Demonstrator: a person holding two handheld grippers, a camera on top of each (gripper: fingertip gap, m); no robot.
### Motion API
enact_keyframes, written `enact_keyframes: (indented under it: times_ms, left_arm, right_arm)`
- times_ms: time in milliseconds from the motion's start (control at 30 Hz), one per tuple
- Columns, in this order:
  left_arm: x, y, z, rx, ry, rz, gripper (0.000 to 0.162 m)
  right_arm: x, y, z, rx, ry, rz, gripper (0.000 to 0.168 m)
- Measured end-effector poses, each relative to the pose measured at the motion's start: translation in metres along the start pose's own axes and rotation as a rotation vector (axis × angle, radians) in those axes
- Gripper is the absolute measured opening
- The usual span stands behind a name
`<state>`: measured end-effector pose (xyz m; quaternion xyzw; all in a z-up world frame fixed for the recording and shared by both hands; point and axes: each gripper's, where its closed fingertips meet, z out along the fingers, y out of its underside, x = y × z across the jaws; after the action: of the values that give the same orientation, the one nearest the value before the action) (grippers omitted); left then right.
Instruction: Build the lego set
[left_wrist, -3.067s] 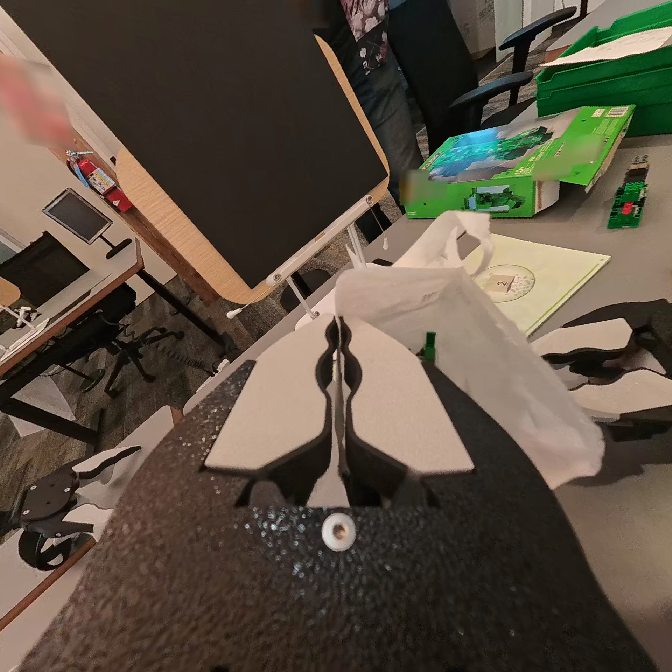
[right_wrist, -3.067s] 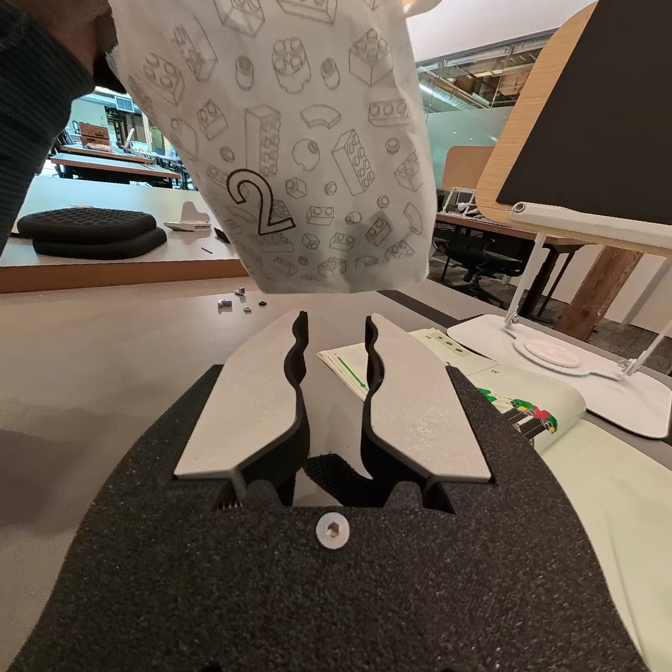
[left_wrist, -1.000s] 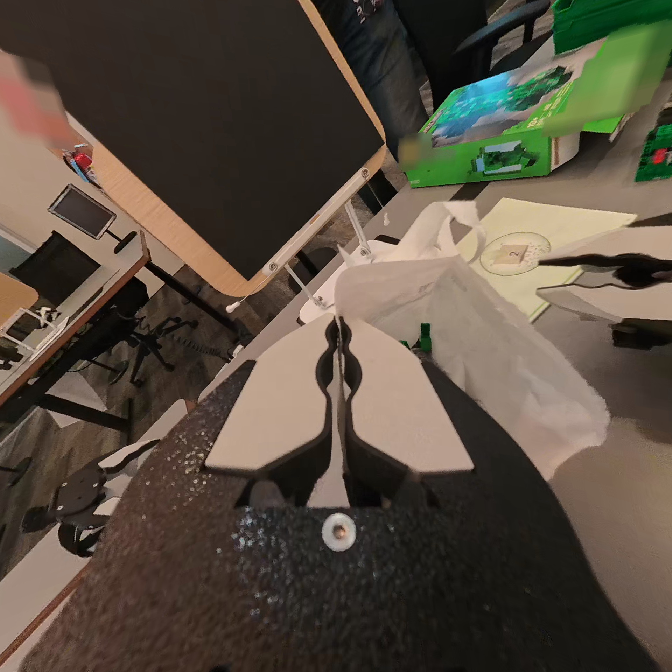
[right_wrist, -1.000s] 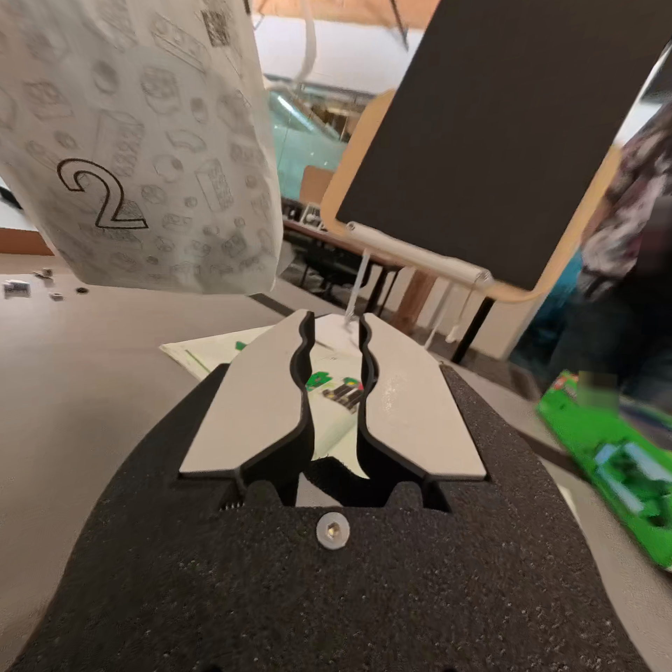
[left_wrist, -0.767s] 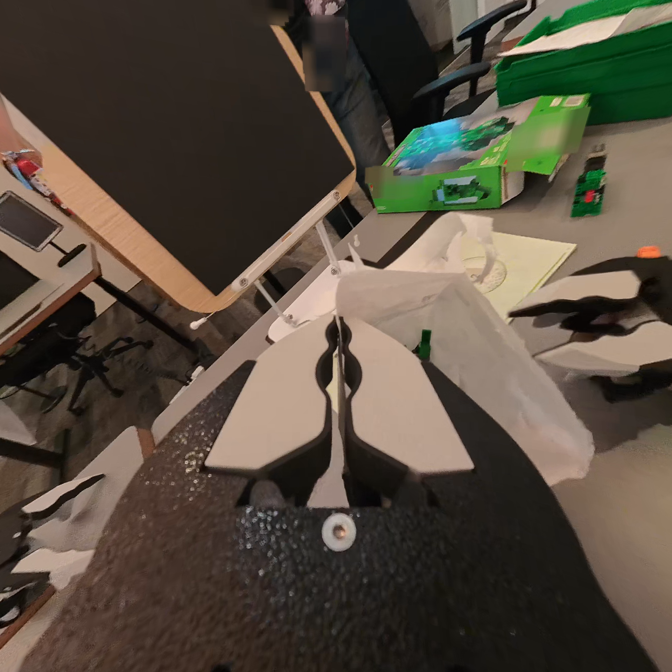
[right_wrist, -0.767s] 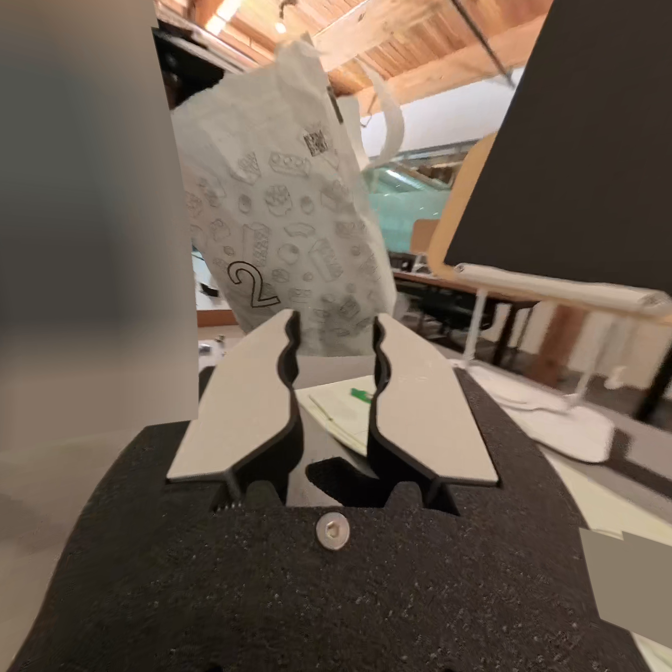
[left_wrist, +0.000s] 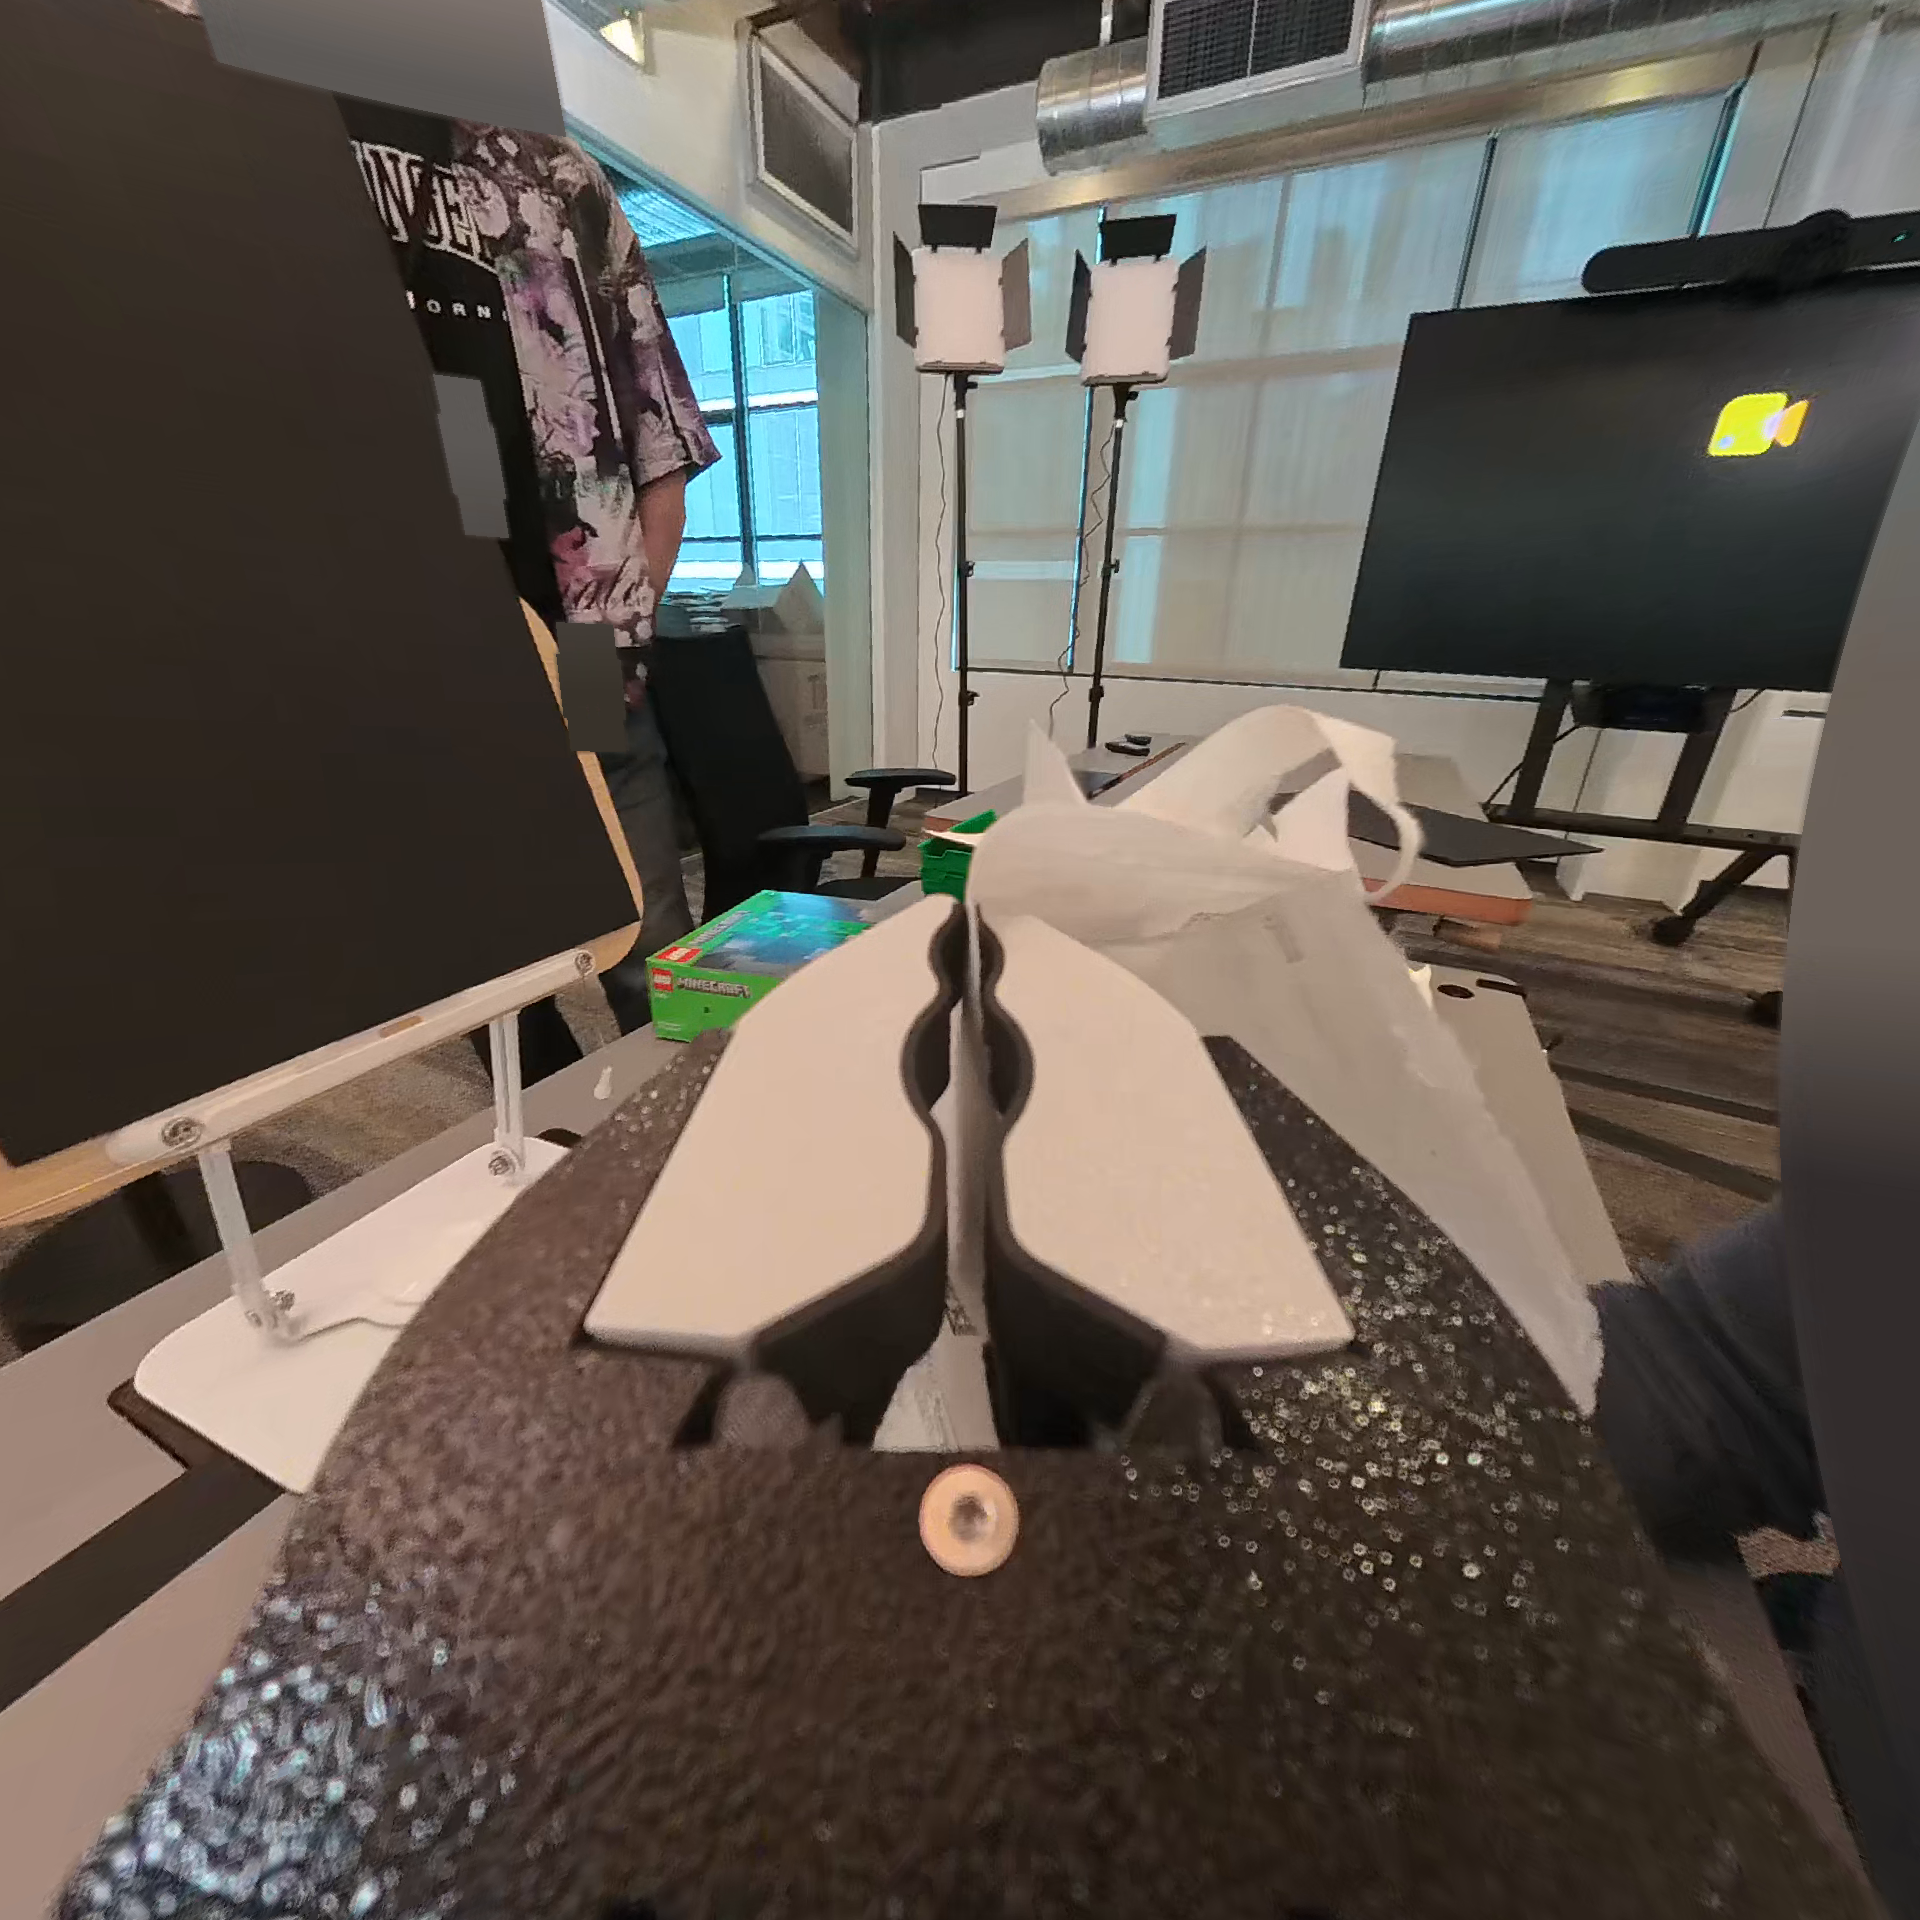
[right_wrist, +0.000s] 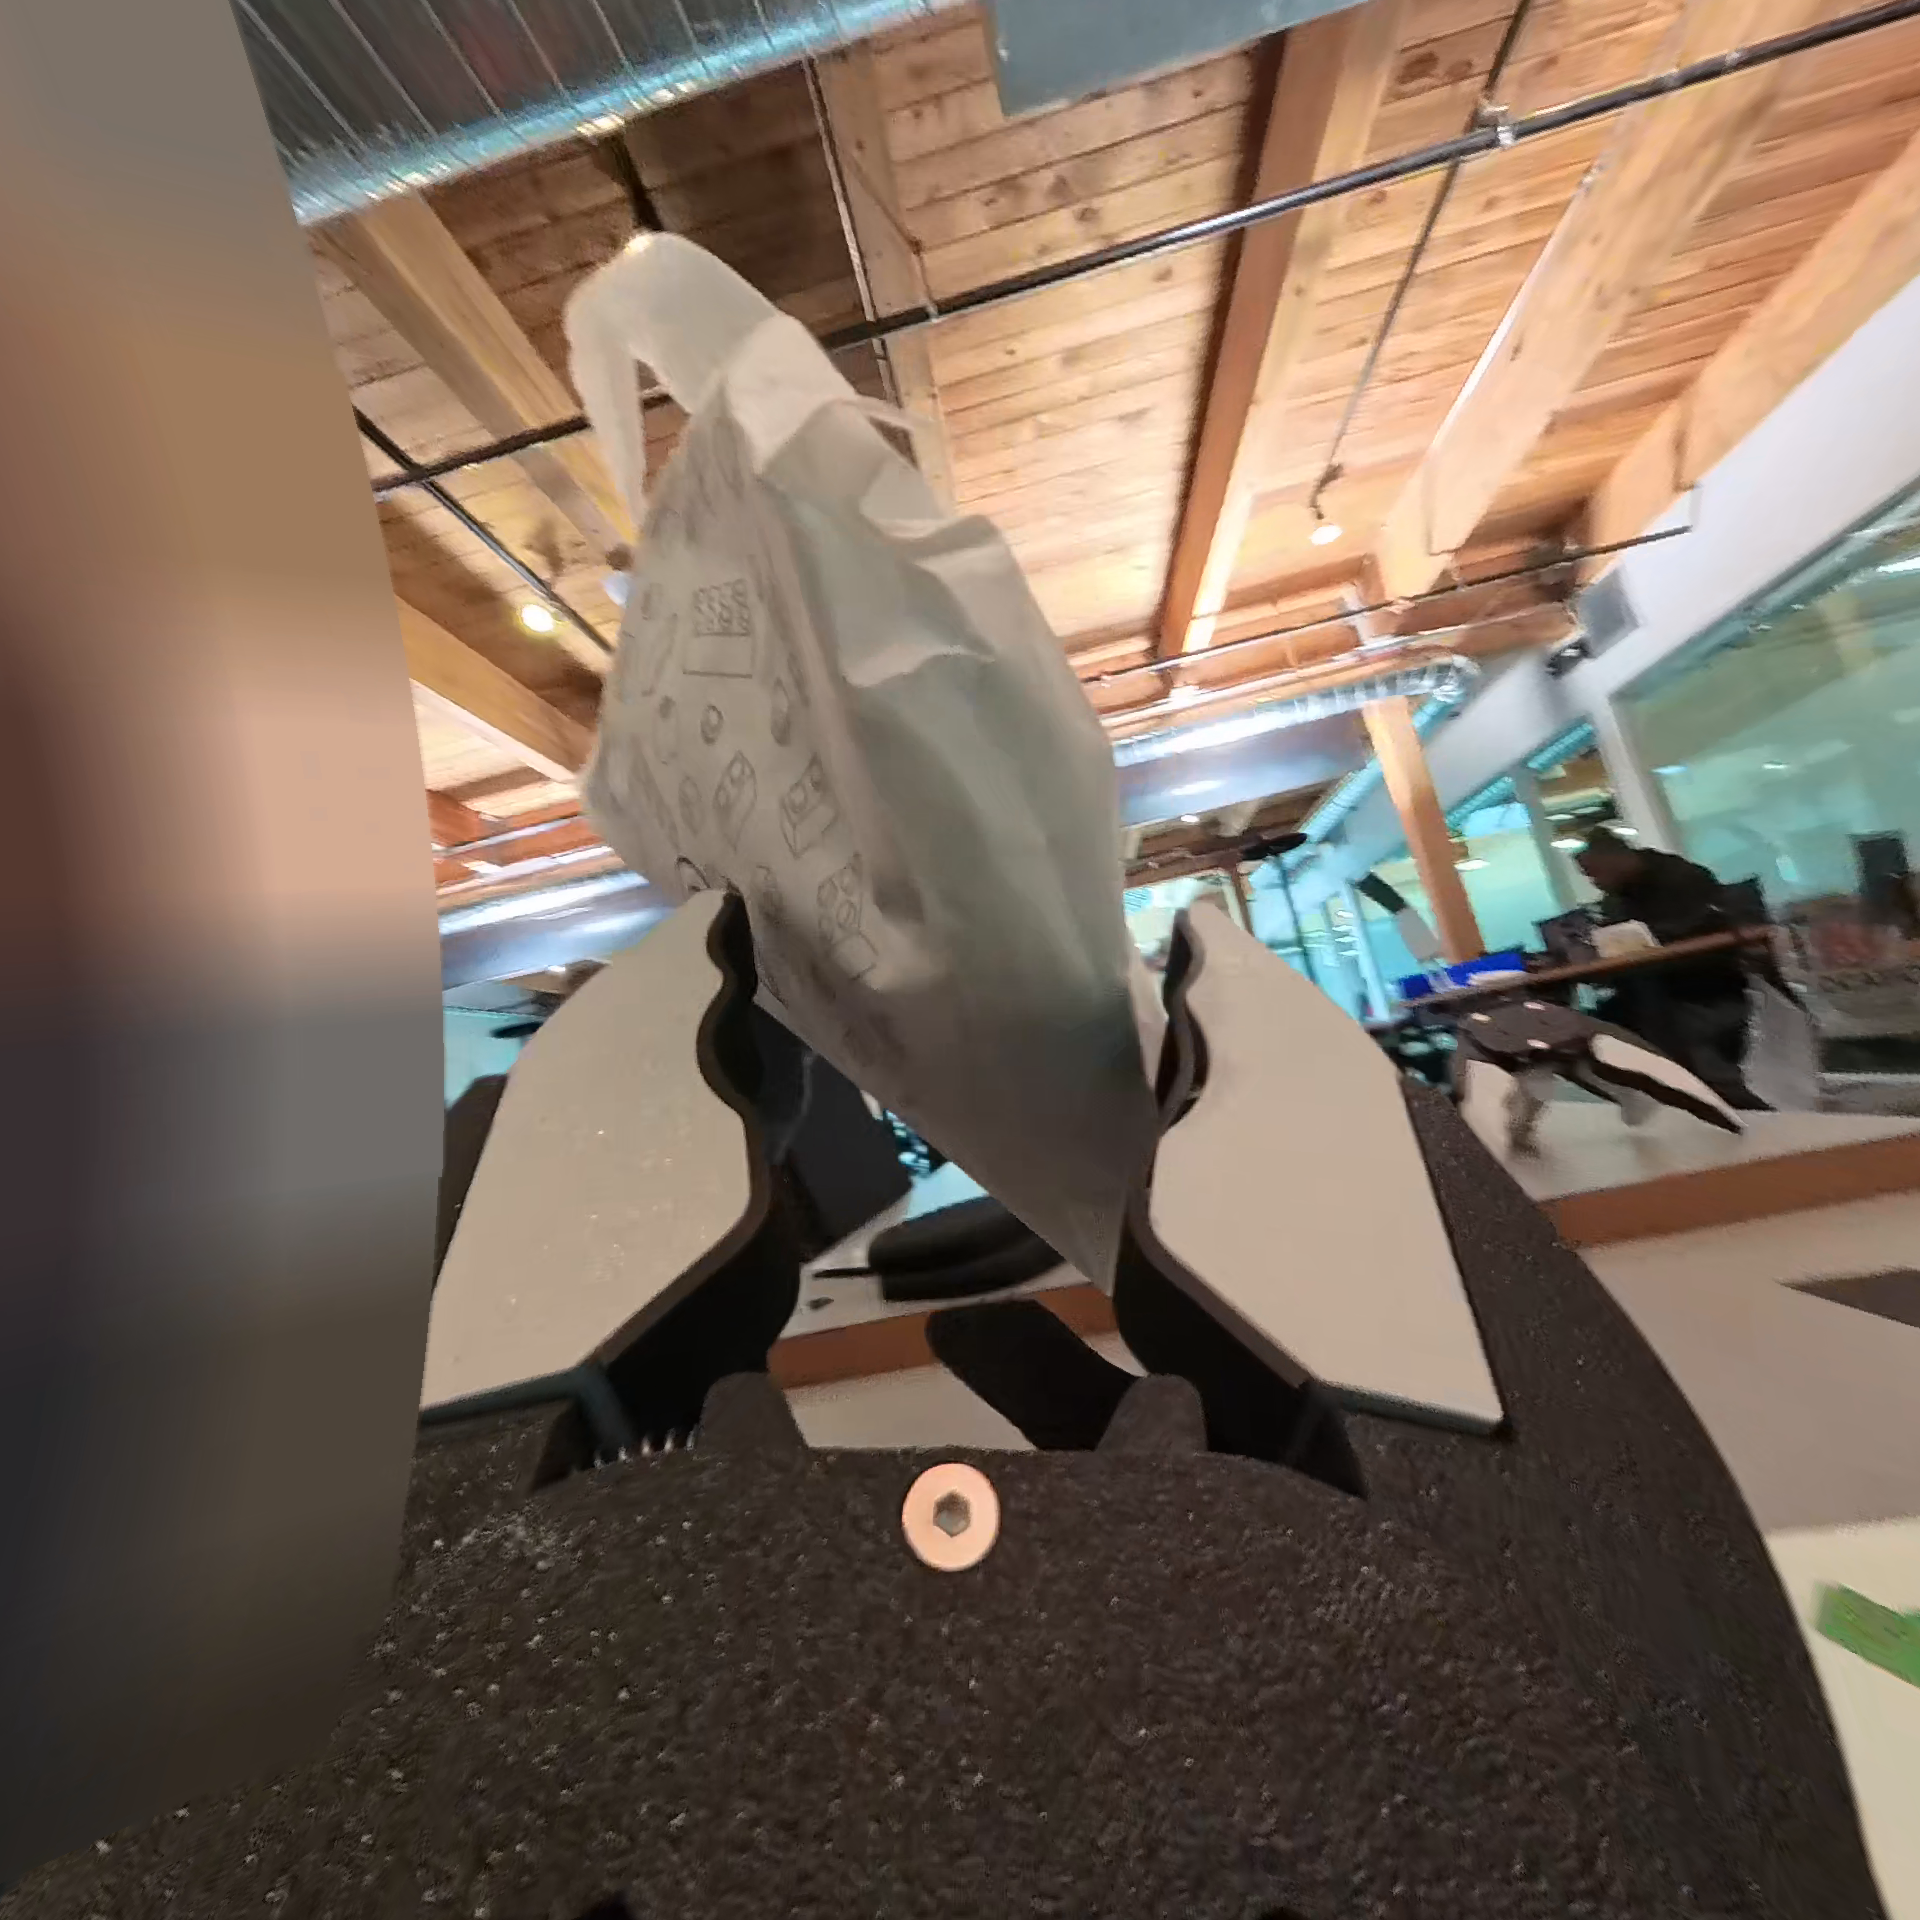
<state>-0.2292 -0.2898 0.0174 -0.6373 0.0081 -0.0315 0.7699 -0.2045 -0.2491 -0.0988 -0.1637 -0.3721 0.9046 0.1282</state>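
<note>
L gripper clenched on the edge of the white paper bag, paper pinched flat between its fingers; bag held up in the air, fanning out to the right of the fingers, torn top flap curling far/up. R gripper wide apart, grasping nothing; in R wrist view the bag's lower corner hangs down between the two fingers, close to the right-hand one, can't tell if touching. Bag's long axis runs steeply up and to the left from that corner toward the torn mouth at top. So R gripper sits under and around the bottom corner, L has the side edge: R is the one placed to close on the corner, prob. to tip or shake bricks out. Contents not visible from here. Green box sits on the grey table far left, near a black board on a white stand. Person in patterned shirt stands beyond the board. Risk: thin paper may tear or slip if the R gripper catches only the tip.
</note>
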Motion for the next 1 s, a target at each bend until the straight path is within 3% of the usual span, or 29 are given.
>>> enact_keyframes:
  times_ms: [200,533,700,1000]
  left_arm:
    - [-0.004,-0.001,-0.003,0.004,-0.045,0.016,0.000]
    - [-0.017,-0.008,-0.013,0.065,-0.076,-0.027,0.000]
    - [-0.027,-0.009,-0.021,0.086,-0.105,-0.049,0.000]
    - [-0.027,-0.009,-0.022,0.065,-0.138,-0.005,0.000]
  right_arm:
    - [-0.005,-0.007,-0.001,0.091,-0.070,0.098,0.065]
    - [0.017,-0.022,-0.011,0.106,-0.027,0.071,0.069]
    - [0.029,-0.038,-0.014,0.221,-0.109,0.124,0.052]
    - [0.049,-0.033,-0.014,0.155,-0.070,0.099,0.054]
